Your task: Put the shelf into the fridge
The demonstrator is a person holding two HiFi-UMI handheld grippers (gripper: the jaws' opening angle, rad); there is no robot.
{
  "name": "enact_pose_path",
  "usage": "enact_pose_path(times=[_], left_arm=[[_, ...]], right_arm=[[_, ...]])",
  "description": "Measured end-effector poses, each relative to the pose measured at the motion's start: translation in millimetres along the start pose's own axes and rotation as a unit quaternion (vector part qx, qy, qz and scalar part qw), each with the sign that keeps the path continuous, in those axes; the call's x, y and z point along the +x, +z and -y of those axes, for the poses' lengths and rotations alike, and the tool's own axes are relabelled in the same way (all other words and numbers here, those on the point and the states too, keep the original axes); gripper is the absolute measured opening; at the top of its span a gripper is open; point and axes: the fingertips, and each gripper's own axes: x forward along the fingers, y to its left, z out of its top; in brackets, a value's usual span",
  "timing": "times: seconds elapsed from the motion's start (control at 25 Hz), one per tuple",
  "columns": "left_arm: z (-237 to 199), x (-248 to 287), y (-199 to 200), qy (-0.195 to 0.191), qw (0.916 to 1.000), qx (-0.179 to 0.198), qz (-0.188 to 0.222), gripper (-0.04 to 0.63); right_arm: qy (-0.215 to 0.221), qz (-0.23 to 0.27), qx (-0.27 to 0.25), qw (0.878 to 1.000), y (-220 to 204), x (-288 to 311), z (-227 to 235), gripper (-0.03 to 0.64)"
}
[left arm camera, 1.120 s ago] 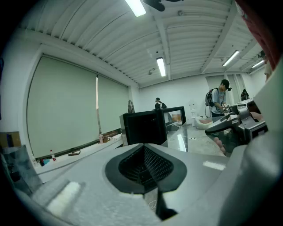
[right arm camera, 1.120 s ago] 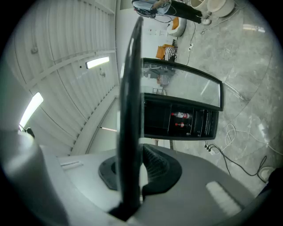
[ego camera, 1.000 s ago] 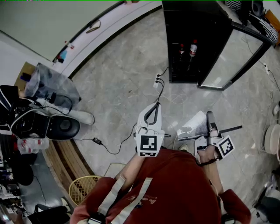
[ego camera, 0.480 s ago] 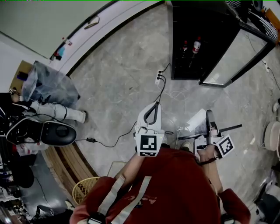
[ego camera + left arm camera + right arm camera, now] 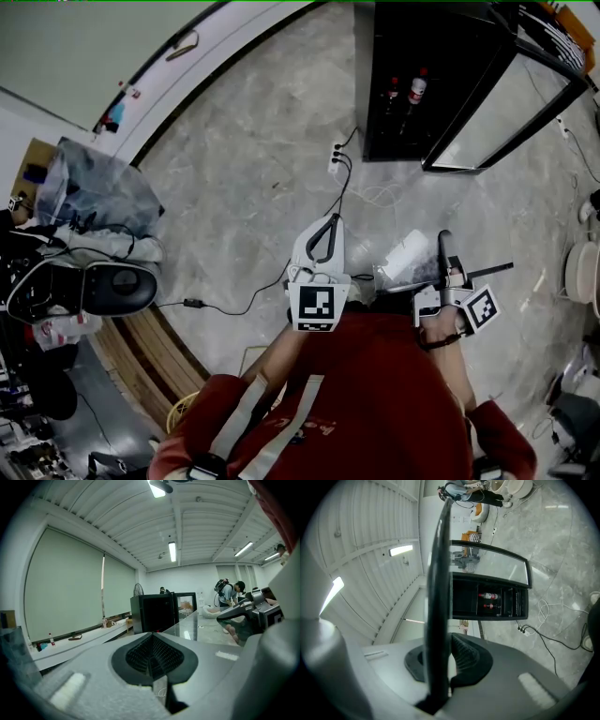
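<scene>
Since a second ago the fridge has slid a little nearer the grippers and toward the head view's right, and the two bottles inside show more plainly. That fits a person walking up to it with the load.

The right gripper is clamped on the dark rim of the glass shelf. In its own view the shelf runs edge-on straight out between the jaws, pressed by the ribbed pad on one side. The grip sits at the rim, probably because the frame gives firmer purchase than bare glass, and the pane hangs out to the left of the jaws. The shelf is not yet in the fridge; it is carried well short of it.

Straight ahead of the right jaws stand the open cabinet and its bottles, with the glass door swung wide to the right, which leaves the mouth clear.

The left gripper has its jaws pressed together on nothing. It rides beside the shelf without touching it, likely kept free for steadying the far edge later. Its own view also looks toward the fridge.

Below and ahead of both tools lies a power strip with trailing cables, a possible tripping risk on the approach.
</scene>
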Motion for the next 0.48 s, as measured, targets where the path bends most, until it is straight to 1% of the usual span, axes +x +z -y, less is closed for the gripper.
enact_pose_path(times=[0.24,0.36,0.48], left_arm=[[-4.8,14.0,-6.9,-0.005,0.9999,-0.008,-0.011,-0.002],[0.0,25.8,-6.3,-0.007,0.9999,-0.004,-0.015,-0.002],[3.6,37.7,-2.1,-0.001,0.9999,0.004,-0.014,-0.002]], right_arm=[[-0.005,0.001,-0.009,1.000,3.0,10.7,1.3,0.011],[0.002,0.002,-0.002,1.000,11.1,19.5,4.8,0.012],[0.008,-0.003,-0.005,1.000,21.0,30.2,7.0,0.011]])
